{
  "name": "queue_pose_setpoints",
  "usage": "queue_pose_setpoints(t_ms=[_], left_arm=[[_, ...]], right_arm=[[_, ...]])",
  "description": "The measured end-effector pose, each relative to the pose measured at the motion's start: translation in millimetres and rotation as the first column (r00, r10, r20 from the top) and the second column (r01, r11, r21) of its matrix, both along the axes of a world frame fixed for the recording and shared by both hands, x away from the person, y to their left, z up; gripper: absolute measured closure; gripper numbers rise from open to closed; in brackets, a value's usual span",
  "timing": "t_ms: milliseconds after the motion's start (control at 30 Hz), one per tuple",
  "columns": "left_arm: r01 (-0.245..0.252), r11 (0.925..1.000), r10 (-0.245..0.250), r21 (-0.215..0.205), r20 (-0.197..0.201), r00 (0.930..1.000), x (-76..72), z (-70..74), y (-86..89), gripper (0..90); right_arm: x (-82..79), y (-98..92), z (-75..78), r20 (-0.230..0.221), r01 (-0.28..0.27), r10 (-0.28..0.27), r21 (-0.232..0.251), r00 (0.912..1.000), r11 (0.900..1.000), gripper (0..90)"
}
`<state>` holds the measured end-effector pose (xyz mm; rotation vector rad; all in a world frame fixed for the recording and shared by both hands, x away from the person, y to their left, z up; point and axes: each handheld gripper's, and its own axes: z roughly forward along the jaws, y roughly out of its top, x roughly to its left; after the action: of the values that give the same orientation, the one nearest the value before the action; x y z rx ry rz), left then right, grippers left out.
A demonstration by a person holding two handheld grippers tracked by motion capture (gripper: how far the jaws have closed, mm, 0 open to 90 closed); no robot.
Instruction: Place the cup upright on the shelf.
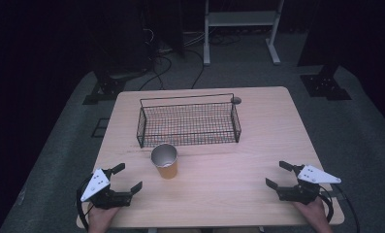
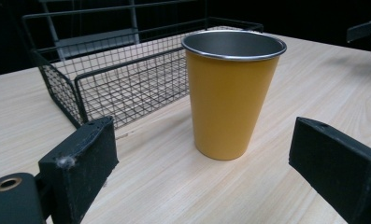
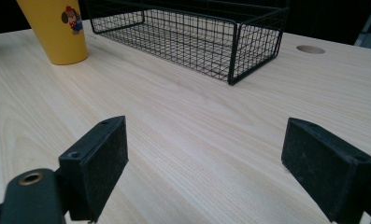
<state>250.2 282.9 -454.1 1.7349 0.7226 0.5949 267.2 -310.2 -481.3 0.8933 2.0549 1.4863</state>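
Yellow cup (image 1: 164,161) stands upright on the wooden surface (image 1: 238,165), just in front of the wire basket (image 1: 188,121) and apart from it; metal inside, small cartoon figure on the side in the right gripper view. Left tongs (image 1: 130,177) spread wide, holding nothing, aimed at the cup from near. Right tongs (image 1: 278,174) also wide, holding nothing, well apart from the cup.

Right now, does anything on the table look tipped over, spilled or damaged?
Nothing stands out. The yellow cup stands upright and empty just in front of the wire basket, with no spill on the table.
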Motion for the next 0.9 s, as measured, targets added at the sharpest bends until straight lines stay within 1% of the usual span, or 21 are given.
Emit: queue_pose_setpoints(t_ms=[67, 133, 200, 300, 500, 567, 700, 900], left_arm=[[0.015, 0.9999, -0.015, 0.005, -0.01, 0.9998, 2.5, 0.7, -3.7, 6.8], [0.023, 0.9996, -0.023, 0.015, -0.011, 0.9997, 4.5, 0.8, -7.1, 6.8], [0.033, 0.9994, -0.033, 0.015, -0.014, 0.9994, 6.6, 1.2, -10.3, 6.8], [0.039, 0.999, -0.039, 0.021, -0.015, 0.9991, 8.6, 2.2, -13.4, 6.8], [0.054, 0.9984, -0.054, 0.016, -0.02, 0.9983, 12.5, 3.7, -18.4, 5.7], [0.06, 0.9979, -0.059, 0.024, -0.019, 0.998, 14.1, 4.6, -21.0, 5.8], [0.062, 0.9978, -0.062, 0.022, -0.021, 0.9979, 16.1, 5.5, -23.8, 4.9], [0.064, 0.9972, -0.063, 0.039, -0.025, 0.9977, 19.4, 7.0, -29.4, 2.8]], right_arm=[[0.0, 0.0, 0.0, 0.001, -0.001, 0.001, 0.0, 1.0, 1.0, 13.6], [0.0, 0.0, 0.0, 0.001, -0.001, 0.001, 0.001, 1.0, 1.0, 13.6], [-0.1, 0.0, 0.0, 0.001, -0.001, 0.001, 0.0, 1.0, 1.0, 13.6], [-0.1, 0.0, 0.0, 0.001, -0.001, 0.001, 0.0, 1.0, 1.0, 13.6], [-0.1, -0.1, 0.0, 0.001, 0.0, 0.0, 0.001, 1.0, 1.0, 13.6], [-0.1, -0.1, 0.0, 0.001, 0.0, 0.0, 0.001, 1.0, 1.0, 13.6], [-0.1, -0.1, 0.0, 0.001, 0.0, 0.0, 0.001, 1.0, 1.0, 13.6], [-0.1, -0.1, 0.0, 0.001, 0.0, 0.0, 0.001, 1.0, 1.0, 13.6]])
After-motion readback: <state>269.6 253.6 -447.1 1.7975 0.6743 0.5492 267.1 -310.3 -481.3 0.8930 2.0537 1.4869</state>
